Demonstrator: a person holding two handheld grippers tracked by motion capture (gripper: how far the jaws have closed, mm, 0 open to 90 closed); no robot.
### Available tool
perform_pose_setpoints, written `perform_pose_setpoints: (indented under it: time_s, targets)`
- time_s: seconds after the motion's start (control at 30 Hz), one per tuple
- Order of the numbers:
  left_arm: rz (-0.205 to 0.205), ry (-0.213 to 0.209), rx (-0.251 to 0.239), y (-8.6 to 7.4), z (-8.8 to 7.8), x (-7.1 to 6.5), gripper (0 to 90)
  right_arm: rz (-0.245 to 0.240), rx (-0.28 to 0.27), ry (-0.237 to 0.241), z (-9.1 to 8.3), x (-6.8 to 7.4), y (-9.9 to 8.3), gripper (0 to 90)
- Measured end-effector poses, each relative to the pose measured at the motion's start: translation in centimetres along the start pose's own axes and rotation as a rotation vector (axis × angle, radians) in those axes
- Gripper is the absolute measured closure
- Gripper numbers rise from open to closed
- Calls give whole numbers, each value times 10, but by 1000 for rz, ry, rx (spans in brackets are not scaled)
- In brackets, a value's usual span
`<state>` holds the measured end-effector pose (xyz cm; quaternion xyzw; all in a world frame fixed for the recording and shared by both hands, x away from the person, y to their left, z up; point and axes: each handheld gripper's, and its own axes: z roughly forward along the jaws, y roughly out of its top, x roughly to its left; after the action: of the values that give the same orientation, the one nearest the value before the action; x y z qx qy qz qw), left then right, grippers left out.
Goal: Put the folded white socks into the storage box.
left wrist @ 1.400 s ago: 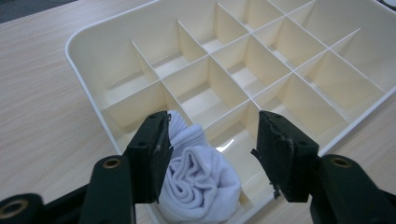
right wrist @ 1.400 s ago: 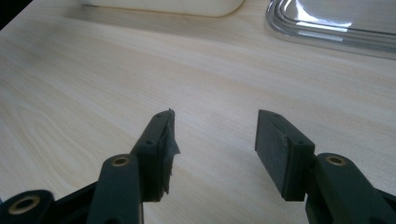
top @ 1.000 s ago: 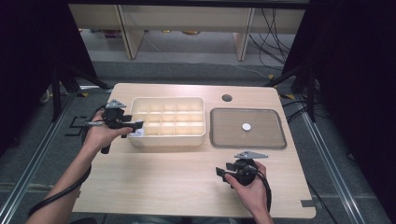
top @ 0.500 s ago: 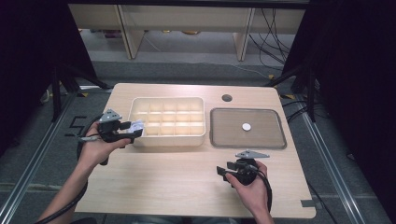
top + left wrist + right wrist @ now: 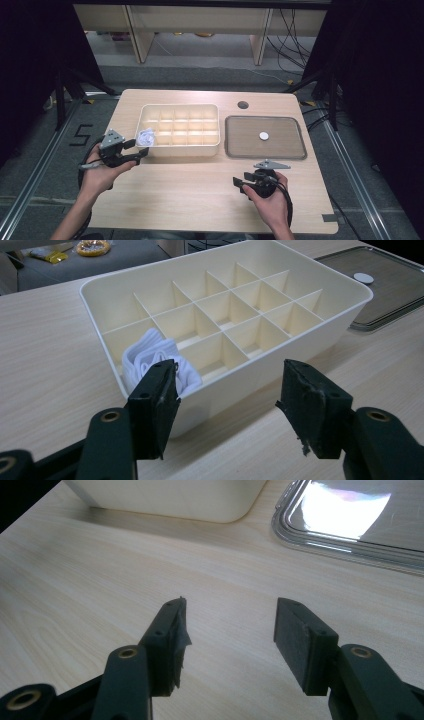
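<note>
In the divided box's (image 5: 178, 150) corner compartment lies white cloth (image 5: 155, 357); both claws gape empty.

A white cloth (image 5: 159, 360) lies in a cream divided box (image 5: 320, 290); the tray (image 5: 290, 150) is grey.

left claw (image 5: 136, 150): jaws apart, empty | right claw (image 5: 240, 179): jaws apart, empty

Box wall (image 5: 280, 365) fronts left gripper (image 5: 227, 390) — bare table (image 5: 200, 180) beside.
</note>
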<state>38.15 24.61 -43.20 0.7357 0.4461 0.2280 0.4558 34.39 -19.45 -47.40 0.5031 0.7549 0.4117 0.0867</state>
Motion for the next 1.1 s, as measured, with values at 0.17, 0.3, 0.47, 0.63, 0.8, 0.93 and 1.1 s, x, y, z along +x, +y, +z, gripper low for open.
perform_pose_setpoints:
  time_s: [0.17,0.3,0.47,0.63,0.8,0.93,1.1]
  targets:
    - [-32,15,-32,-13,-5,-4,391,5,-2,19,0,2,1,475]
    - [-39,19,-50,-25,-5,-7,396,4,3,11,2,2,0,474]
    - [-57,50,-77,-39,-6,-8,401,-1,1,15,1,2,-1,474]
    - [-69,43,-92,-52,-4,-12,402,8,2,24,3,3,-1,473]
    - [-87,49,-89,-62,0,-14,401,4,15,9,3,4,-3,473]
    - [-90,50,-92,-68,2,-17,399,36,12,32,4,6,-4,474]
    - [-97,45,-83,-75,4,-17,405,33,6,30,5,6,-5,474]
